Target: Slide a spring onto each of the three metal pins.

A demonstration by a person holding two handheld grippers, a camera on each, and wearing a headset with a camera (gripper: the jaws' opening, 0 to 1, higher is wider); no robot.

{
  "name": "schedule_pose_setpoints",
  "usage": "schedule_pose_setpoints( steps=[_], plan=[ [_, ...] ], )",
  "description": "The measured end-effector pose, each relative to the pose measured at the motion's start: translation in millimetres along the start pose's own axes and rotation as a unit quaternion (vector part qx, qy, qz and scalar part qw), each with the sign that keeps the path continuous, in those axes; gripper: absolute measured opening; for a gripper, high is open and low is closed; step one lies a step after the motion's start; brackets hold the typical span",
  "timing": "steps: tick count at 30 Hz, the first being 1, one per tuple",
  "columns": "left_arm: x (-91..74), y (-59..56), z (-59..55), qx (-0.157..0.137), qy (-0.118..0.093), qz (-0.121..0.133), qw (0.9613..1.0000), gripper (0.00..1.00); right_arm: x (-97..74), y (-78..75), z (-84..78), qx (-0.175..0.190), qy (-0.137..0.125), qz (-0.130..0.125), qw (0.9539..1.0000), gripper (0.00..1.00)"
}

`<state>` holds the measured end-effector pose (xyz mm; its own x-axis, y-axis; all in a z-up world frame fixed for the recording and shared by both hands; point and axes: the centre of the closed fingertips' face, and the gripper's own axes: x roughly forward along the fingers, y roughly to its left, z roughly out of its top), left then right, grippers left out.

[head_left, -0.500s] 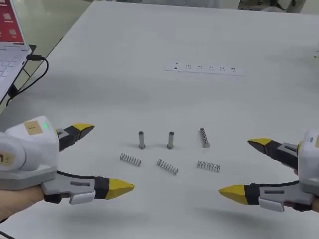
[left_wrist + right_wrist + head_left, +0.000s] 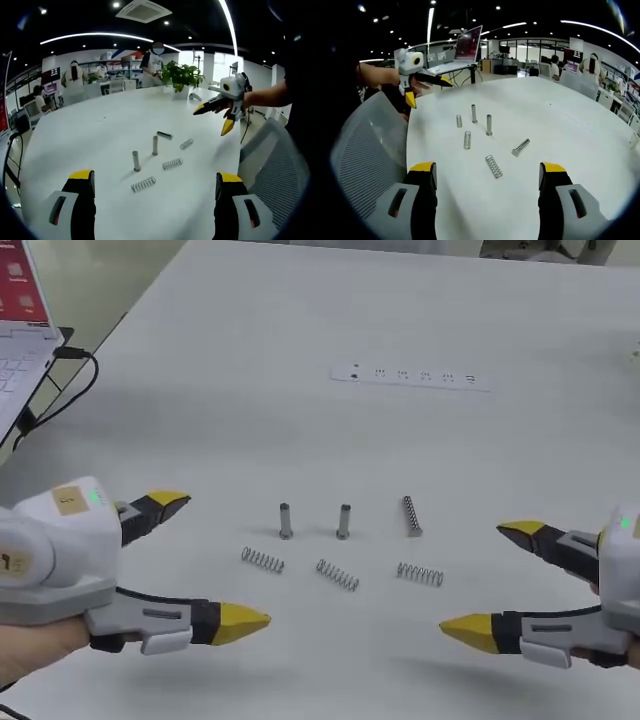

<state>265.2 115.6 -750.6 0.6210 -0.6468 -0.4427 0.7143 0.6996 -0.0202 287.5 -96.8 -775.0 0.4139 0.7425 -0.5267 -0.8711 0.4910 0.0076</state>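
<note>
Three springs (image 2: 337,575) lie beside the middle pin (image 2: 344,521); left tongs (image 2: 225,559) and right tongs (image 2: 471,577) are held wide open, empty. That pin could be toppled if nudged.

The laptop (image 2: 15,360) and the right claw (image 2: 471,578) are cut off by the head view's edges.

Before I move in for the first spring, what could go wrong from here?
1. The left pin and middle pin stand upright and close together; the wide-open right tool could topple one as it reaches in.
2. The right pin lies flat and may roll if nudged.
3. The springs lie loose; a thin one like the middle spring could roll away or squirt out of a pinch.
</note>
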Motion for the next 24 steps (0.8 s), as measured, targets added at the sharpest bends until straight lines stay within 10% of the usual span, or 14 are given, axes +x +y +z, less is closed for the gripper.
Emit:
schedule_pose_setpoints(
  steps=[24],
  plan=[
    [5.7,10.2,-0.6,-0.004,0.000,0.000,1.0000,0.98,18.0,-24.6,34.6,0.009,-0.023,0.005,0.9997,0.79]
  ],
)
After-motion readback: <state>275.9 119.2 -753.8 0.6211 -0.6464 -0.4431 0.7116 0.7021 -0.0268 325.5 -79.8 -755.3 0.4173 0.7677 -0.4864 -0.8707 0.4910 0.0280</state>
